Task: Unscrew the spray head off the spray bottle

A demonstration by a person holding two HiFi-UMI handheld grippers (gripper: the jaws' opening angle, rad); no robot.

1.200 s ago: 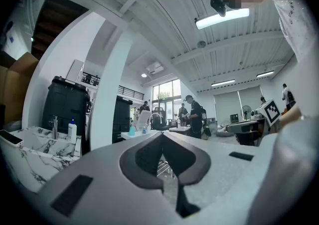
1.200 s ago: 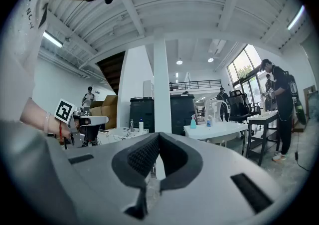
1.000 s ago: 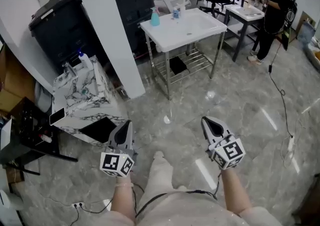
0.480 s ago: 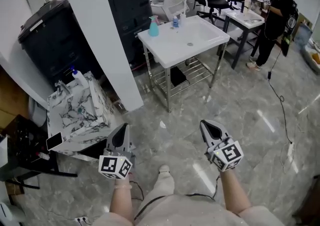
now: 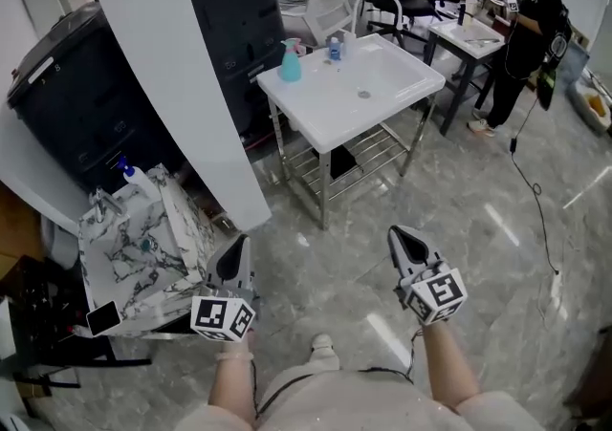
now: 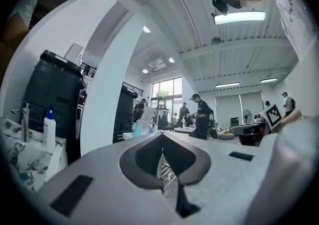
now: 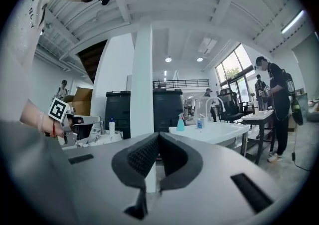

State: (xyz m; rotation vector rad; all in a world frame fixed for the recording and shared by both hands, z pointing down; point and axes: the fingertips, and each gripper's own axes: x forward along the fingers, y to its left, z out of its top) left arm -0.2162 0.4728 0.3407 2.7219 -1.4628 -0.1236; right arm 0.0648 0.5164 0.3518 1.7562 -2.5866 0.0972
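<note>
A teal spray bottle (image 5: 291,61) with a pale spray head stands at the back left corner of a white sink table (image 5: 392,99). The bottle is also small and distant in the left gripper view (image 6: 137,129) and the right gripper view (image 7: 180,122). My left gripper (image 5: 236,246) and right gripper (image 5: 398,234) are held level over the floor, well short of the table. Both point toward it. Each gripper's jaws meet with nothing between them, the left gripper (image 6: 162,134) and the right gripper (image 7: 158,134) alike.
A white pillar (image 5: 163,66) and black bins (image 5: 86,99) stand to the left. Below them is a marble-patterned washstand (image 5: 143,243) with a pump bottle (image 5: 132,177). A small bottle (image 5: 335,45) and a faucet (image 5: 382,1) are on the white table. A person (image 5: 531,23) stands at the back right, by a grey desk (image 5: 469,30).
Both grippers have travelled forward across the floor toward the white table, staying shut. The table and the spray bottle appear closer, and the washstand has slid lower at the left.
</note>
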